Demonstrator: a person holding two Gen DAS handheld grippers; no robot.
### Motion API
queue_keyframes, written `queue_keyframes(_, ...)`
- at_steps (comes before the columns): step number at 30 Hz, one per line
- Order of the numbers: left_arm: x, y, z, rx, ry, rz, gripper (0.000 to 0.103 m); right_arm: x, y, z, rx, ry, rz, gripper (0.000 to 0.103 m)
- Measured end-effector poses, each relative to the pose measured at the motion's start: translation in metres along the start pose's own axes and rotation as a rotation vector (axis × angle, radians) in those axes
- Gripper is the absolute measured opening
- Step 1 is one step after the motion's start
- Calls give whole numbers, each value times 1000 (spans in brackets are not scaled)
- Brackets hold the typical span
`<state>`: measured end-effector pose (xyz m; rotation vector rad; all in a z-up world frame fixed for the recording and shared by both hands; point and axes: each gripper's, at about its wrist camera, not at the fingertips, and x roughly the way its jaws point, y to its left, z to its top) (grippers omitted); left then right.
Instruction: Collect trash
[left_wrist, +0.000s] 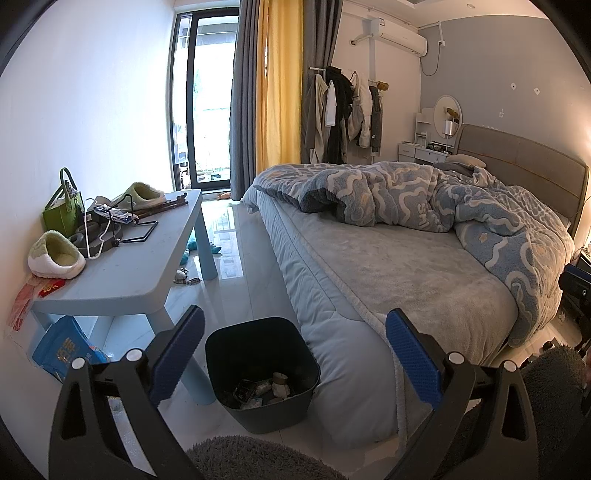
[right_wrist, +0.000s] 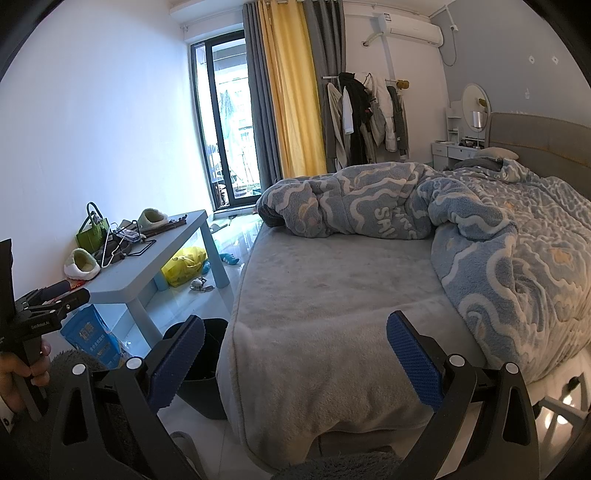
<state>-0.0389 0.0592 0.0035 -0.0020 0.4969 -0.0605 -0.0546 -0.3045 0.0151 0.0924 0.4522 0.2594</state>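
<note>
The left gripper (left_wrist: 295, 354) and right gripper (right_wrist: 295, 354) both gape wide and empty above the dark square plastic bin (left_wrist: 262, 373), part-filled beside the bed's foot corner, so scan the floor for litter before reaching.

Bed: a wide bed with a grey fleece sheet (left_wrist: 399, 258) and a rumpled blue-and-white wavy-patterned quilt (left_wrist: 443, 199) piled toward the grey padded headboard (left_wrist: 524, 155).
Worktop: a pale blue plastic worktop (left_wrist: 147, 266) by the white wall, carrying two fluffy green-and-white slippers (left_wrist: 55, 258), a green handbag (left_wrist: 62, 210) and a white wire hanger (left_wrist: 98, 236).
Window side: yellow and grey curtains (left_wrist: 277, 92) beside a dark-framed glass door (left_wrist: 207, 99).
Far wall: a rack of hanging clothes (left_wrist: 343, 110), a white air conditioner (left_wrist: 400, 40).
</note>
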Motion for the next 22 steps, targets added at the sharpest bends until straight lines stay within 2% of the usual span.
queue_keyframes(22, 1, 1, 0, 3, 7, 3, 100, 0, 0, 1, -2, 1, 0, 100)
